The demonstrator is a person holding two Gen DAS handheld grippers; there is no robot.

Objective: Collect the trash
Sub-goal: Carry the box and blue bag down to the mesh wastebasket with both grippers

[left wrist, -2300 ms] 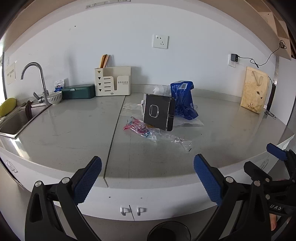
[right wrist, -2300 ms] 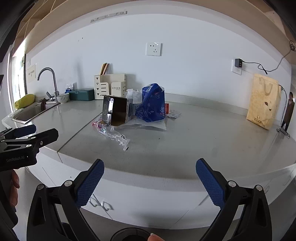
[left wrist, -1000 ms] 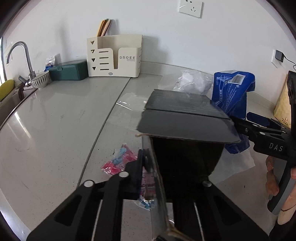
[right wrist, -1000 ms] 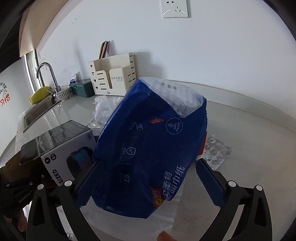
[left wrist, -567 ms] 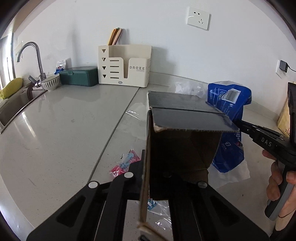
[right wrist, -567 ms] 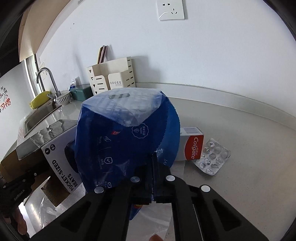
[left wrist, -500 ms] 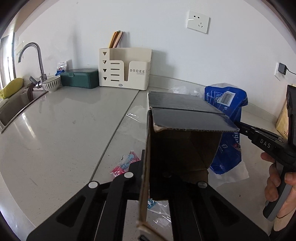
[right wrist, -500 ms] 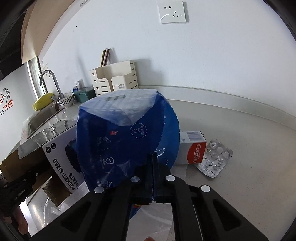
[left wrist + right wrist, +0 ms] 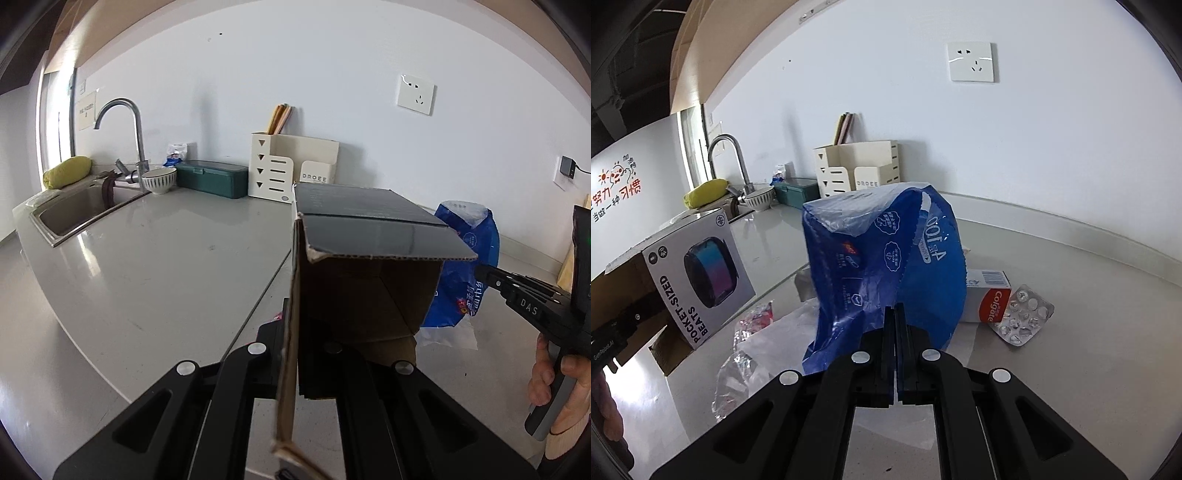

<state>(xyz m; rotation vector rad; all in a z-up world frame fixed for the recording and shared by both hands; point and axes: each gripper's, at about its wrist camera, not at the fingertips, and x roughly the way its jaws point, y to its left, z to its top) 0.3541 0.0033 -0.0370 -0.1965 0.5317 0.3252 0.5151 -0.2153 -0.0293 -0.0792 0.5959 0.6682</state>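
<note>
Your left claw (image 9: 295,354) is clamped on a side flap of the open cardboard box (image 9: 369,273), which hangs clear above the table (image 9: 155,266). Your right claw (image 9: 895,332) is pinched tight on the lower edge of the blue bag (image 9: 886,266), its bottom lifted off the table. Just behind the bag a toothpaste box (image 9: 988,301) lies flat with a pill strip (image 9: 1023,319) touching its right end. Crumpled clear wrappers (image 9: 738,365) lie on the table between box and bag. Along the far edge stand a cream holder (image 9: 291,171) and a green case (image 9: 210,179), with the sink (image 9: 70,212) at the left corner.
</note>
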